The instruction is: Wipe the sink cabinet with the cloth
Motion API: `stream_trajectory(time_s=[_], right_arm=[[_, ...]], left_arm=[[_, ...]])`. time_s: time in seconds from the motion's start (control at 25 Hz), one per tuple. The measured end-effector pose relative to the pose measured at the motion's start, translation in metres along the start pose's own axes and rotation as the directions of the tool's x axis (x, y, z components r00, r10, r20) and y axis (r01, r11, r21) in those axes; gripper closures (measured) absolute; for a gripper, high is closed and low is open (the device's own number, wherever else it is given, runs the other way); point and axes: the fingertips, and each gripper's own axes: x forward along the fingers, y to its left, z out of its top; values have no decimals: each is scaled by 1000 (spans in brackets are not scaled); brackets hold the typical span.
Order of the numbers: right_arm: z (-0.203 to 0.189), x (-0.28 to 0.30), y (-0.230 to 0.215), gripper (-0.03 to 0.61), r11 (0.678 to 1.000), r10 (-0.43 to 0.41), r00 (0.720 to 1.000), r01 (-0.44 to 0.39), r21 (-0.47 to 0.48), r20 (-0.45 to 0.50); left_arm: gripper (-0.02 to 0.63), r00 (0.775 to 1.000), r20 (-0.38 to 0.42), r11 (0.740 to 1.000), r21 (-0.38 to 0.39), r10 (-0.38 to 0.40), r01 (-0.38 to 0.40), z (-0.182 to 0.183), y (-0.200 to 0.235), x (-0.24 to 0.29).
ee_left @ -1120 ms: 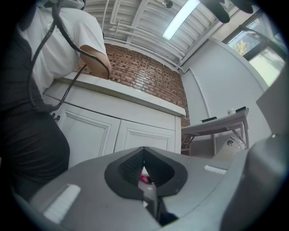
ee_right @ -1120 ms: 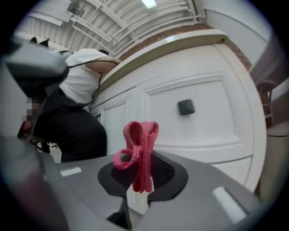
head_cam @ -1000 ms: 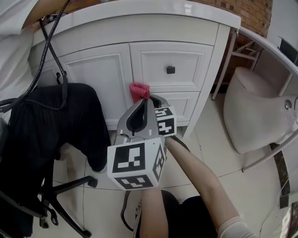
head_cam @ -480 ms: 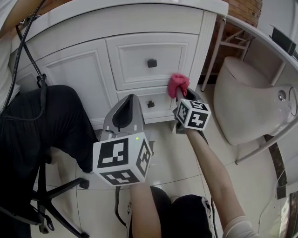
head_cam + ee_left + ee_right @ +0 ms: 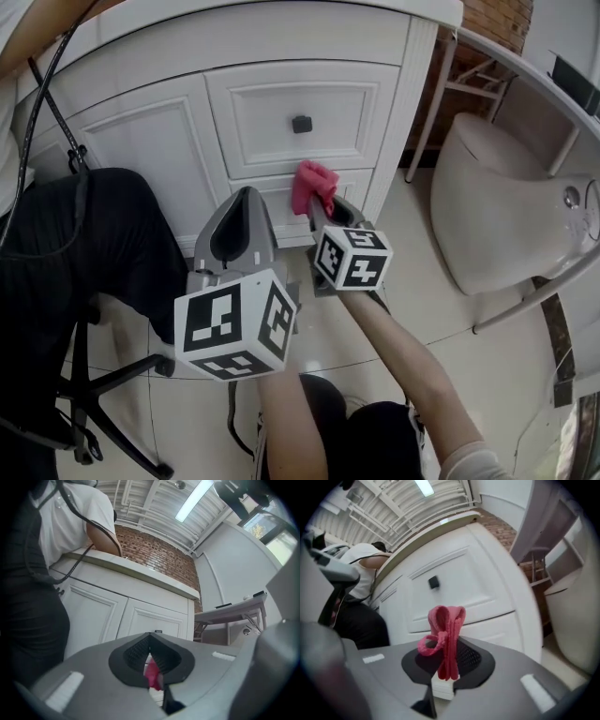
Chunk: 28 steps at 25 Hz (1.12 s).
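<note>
My right tool [image 5: 317, 208] is clamped on the pink cloth [image 5: 314, 186] at the sink cabinet [image 5: 141, 150].
In the centre of the head view, the cloth sticks up in a bunch from the closed jaws. It sits in front of the white panel just under the drawer with the dark knob [image 5: 301, 123], and I cannot tell whether it touches. My left tool [image 5: 246, 199] hovers just beside it on the left, its jaws together on nothing. A person's dark trousers [image 5: 75, 253] fill the left of the frame.
</note>
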Motion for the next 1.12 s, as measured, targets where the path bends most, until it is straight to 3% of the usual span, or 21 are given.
stream_trajectory(time_s=[0.16, 0.28, 0.4, 0.48, 0.56, 0.64, 0.76, 0.88, 1.04, 1.12], right_arm=[[-55, 44, 81, 526, 987, 161, 981, -163, -7, -111], [-72, 71, 87, 526, 980, 177, 976, -186, -68, -124], [-66, 64, 66, 526, 988, 104, 983, -119, -97, -153], [-65, 55, 33, 526, 996, 44, 988, -54, -66, -149], [-63, 43, 14, 523, 996, 38, 989, -50, -77, -145], [-56, 35, 7, 528, 993, 25, 991, -40, -113, -131], [-39, 28, -24, 528, 995, -55, 995, 48, -85, -86], [-31, 18, -71, 528, 982, -153, 984, 141, -127, -91], [-29, 0, -115, 528, 960, -217, 969, 189, -207, -122], [-24, -10, -139, 529, 950, -276, 954, 253, -185, -113]], left_arm=[[598, 999, -51, 1000, -2, 14, -14, -12, 18, 3], [600, 998, -42, 999, -18, 38, -38, -9, 32, 1], [600, 998, -41, 999, -24, 43, -44, -8, 41, 3], [600, 998, -42, 999, -27, 38, -40, -8, 42, 3], [600, 999, -42, 999, -26, 32, -33, -9, 39, 3], [600, 999, -42, 1000, -22, 18, -19, -9, 32, 3], [600, 999, -53, 1000, -4, 0, 0, -11, 23, 5], [598, 998, -69, 1000, 19, -8, 9, -14, 18, 7], [600, 996, -91, 998, 61, 5, 1, -18, 18, 9], [600, 995, -95, 993, 116, 16, -4, -25, 16, 14]])
